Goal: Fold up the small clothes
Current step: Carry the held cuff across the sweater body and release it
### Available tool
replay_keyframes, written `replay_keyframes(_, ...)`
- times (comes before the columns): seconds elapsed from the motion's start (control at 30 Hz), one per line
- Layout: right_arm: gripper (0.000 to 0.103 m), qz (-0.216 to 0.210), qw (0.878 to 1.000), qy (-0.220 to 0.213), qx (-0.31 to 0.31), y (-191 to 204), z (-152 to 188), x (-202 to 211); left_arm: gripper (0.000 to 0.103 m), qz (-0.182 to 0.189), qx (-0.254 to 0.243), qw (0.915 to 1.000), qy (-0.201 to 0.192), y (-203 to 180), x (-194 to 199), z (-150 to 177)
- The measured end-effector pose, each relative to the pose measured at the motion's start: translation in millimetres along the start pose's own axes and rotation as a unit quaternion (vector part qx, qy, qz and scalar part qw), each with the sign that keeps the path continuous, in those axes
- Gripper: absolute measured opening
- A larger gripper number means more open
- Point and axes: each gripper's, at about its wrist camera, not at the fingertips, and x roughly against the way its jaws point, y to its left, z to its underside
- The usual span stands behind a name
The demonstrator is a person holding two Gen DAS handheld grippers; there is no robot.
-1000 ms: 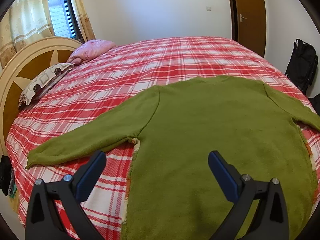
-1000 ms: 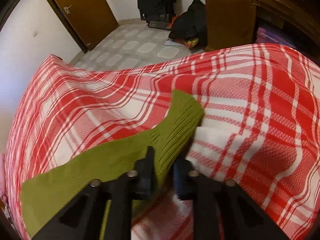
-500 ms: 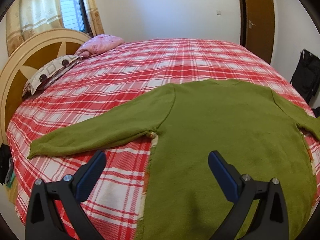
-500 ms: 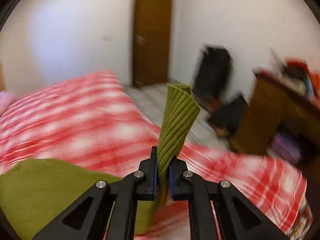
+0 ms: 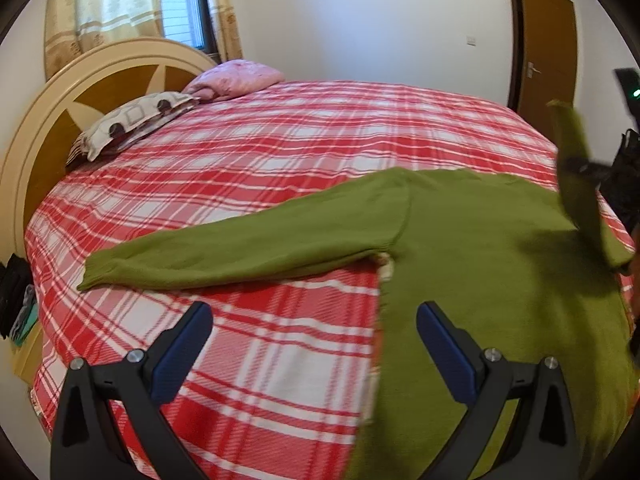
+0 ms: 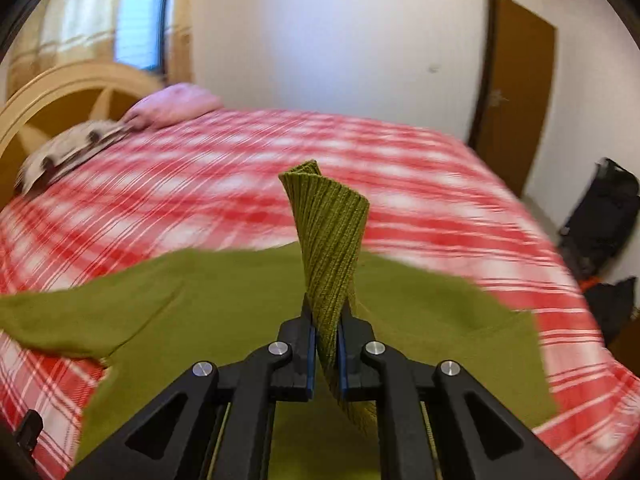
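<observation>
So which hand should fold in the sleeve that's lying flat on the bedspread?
Probably the left. The left gripper is open and empty just below that flat sleeve, while the right gripper is shut on the other sleeve's cuff.

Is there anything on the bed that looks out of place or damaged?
Nothing looks damaged or spilled. The green sweater lies flat on the checked bedspread. Only its right sleeve cuff is off the bed, pinched upright in the right gripper, which belongs to the folding. The pillows sit at the headboard.
</observation>
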Motion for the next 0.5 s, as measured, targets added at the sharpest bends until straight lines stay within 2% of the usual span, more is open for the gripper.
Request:
replay_keyframes(0.13,0.008,-0.018,0.999,0.024,0.042,51,20,-34,0.103,-0.006,0.010,0.9999,0.009,15,-11,3)
replay_keyframes(0.23,0.008,-0.024,0.997,0.040,0.061,73,30,-53,0.103,-0.007,0.017,0.9997,0.015,21,-18,6)
replay_keyframes(0.43,0.010,-0.025,0.995,0.067,0.071,92,37,-75,0.103,-0.009,0.022,0.9994,0.026,29,-29,10)
replay_keyframes(0.5,0.017,-0.045,0.993,0.079,0.074,96,39,-79,0.103,-0.010,0.024,0.9993,0.028,31,-30,11)
